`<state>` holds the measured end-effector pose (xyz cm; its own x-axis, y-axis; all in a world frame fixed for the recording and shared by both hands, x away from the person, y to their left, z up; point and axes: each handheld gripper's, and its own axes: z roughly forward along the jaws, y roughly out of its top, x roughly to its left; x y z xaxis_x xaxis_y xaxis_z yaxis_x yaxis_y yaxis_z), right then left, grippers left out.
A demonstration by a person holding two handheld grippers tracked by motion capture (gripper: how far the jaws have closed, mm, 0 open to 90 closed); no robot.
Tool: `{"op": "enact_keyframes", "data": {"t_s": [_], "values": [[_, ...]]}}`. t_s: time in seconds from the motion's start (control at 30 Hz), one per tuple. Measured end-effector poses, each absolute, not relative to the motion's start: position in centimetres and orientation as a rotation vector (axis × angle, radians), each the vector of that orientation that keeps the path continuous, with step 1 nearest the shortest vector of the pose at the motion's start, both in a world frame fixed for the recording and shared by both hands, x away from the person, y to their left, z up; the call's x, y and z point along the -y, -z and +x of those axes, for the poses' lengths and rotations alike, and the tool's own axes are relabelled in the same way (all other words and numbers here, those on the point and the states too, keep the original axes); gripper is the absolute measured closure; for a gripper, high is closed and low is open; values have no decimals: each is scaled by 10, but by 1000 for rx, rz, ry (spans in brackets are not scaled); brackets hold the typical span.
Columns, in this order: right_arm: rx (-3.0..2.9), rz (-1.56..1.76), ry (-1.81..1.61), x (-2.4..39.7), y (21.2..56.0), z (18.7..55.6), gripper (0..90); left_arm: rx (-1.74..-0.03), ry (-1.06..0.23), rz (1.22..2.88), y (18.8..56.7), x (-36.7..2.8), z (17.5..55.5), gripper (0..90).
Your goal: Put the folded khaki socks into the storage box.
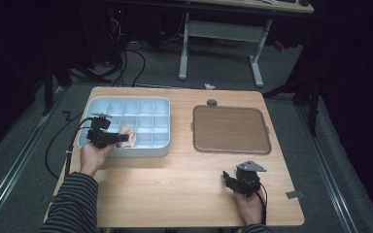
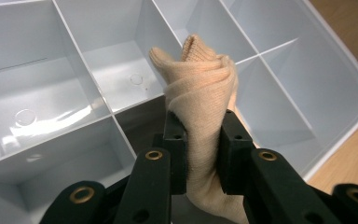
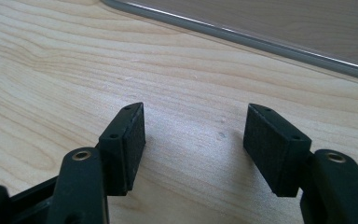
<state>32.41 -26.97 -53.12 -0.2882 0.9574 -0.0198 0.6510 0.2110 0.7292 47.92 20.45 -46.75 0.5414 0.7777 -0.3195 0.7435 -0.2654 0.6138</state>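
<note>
While the left gripper [image 2: 200,140] clamps one beige sock [image 2: 200,88] above one organizer [image 1: 162,104], the right gripper [image 3: 193,140] gapes empty.

The beige knitted cloth sock [image 2: 200,88] looks soft and ribbed. The pale grey compartment tray [image 2: 317,70] is smooth glossy plastic. The light wooden table [image 3: 51,70] shows matt grain; the black gripper pads [image 3: 135,140] look rough.
</note>
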Motion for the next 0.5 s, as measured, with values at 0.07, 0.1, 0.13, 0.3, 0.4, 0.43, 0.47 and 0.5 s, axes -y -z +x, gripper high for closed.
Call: {"op": "enact_keyframes", "data": {"t_s": [0.07, 0.1, 0.13, 0.3, 0.4, 0.43, 0.47, 0.5], "values": [[-2018, 1485, -857, 270, 531, 324, 389, -1228, -62, 2051, 467, -203, 480, 769], [-2018, 1486, -856, 270, 531, 324, 389, -1231, -61, 2056, 468, -203, 480, 769], [-2018, 1486, -856, 270, 531, 324, 389, -1232, -62, 2057, 468, -203, 480, 769], [-2018, 1487, -856, 270, 531, 324, 389, -1238, -78, 2095, 470, -201, 482, 769], [-2018, 1486, -856, 270, 531, 324, 388, -1243, -79, 2120, 472, -199, 484, 768], [-2018, 1485, -856, 270, 531, 324, 388, -1247, -75, 2128, 473, -199, 484, 768], [-2018, 1485, -857, 270, 531, 324, 388, -1250, -77, 2141, 474, -198, 485, 768], [-2018, 1485, -857, 270, 531, 324, 388, -1250, -73, 2154, 475, -198, 485, 768]]}}
